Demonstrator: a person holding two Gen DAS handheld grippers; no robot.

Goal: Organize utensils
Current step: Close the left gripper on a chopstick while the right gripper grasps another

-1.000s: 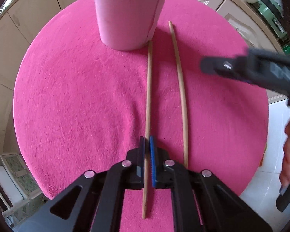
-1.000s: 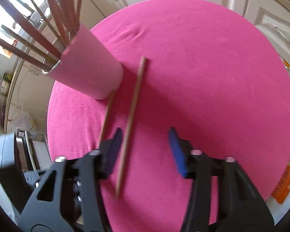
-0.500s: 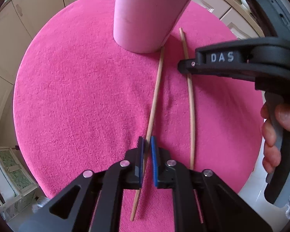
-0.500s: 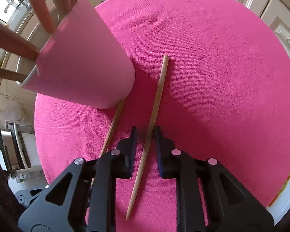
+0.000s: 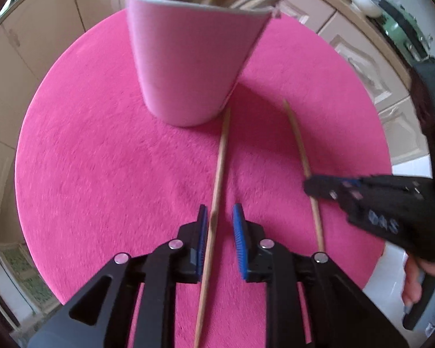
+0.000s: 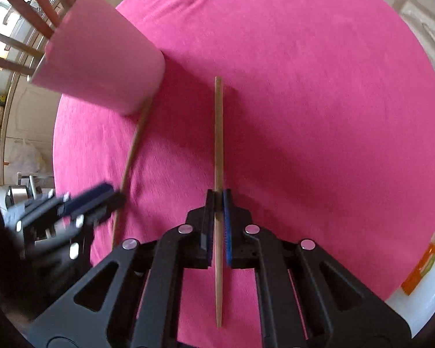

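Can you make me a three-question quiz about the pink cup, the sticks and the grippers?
1. Where does the pink cup stand?
A. on the pink cloth
B. on the floor
C. in a drawer

2. How many chopsticks lie on the cloth?
A. five
B. two
C. none

3. What is the right gripper doing?
A. gaping over nothing
B. holding the cup
C. pinching a chopstick

Answers: 1 A, its base rests on the cloth. 2 B, two loose ones lie beside the cup. 3 C, its pads squeeze the stick.
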